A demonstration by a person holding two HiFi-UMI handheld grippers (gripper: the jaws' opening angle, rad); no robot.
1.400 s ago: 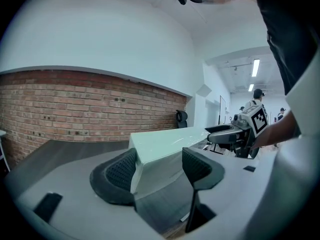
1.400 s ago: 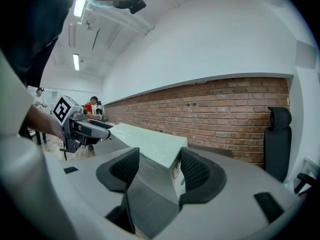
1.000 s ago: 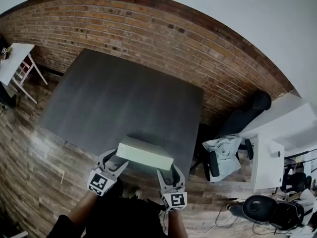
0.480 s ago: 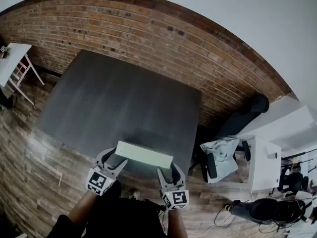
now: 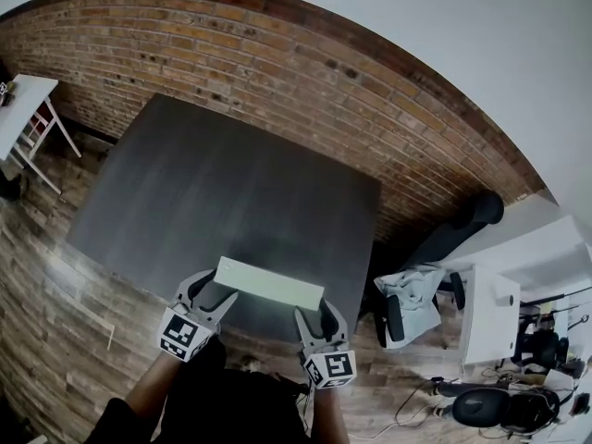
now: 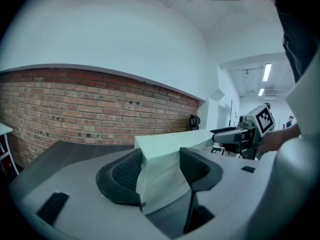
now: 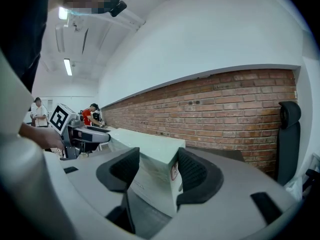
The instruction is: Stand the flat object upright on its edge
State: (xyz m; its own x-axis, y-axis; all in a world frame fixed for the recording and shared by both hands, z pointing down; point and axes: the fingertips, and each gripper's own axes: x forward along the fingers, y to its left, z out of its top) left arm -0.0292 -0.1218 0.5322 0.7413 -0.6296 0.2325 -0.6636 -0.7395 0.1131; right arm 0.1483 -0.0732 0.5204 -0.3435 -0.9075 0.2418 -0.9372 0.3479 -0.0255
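A flat pale-green box (image 5: 270, 282) is held on its long edge over the near edge of the dark grey table (image 5: 222, 183). My left gripper (image 5: 211, 294) is shut on the box's left end, whose corner (image 6: 161, 171) sits between the jaws. My right gripper (image 5: 316, 318) is shut on the box's right end (image 7: 156, 170). In the left gripper view the right gripper (image 6: 235, 136) shows at the box's far end. In the right gripper view the left gripper (image 7: 82, 136) shows at the opposite end. Whether the box's lower edge touches the table is hidden.
A red brick wall (image 5: 277, 54) runs behind the table. A black office chair (image 5: 453, 220) and a white desk (image 5: 495, 313) stand to the right. A white folding table (image 5: 23, 109) is at the far left. The floor (image 5: 55, 322) is wood plank.
The box has tipped further up: its broad face showed a second ago, now mostly its narrow top edge shows. Both grippers stay clamped on its ends.
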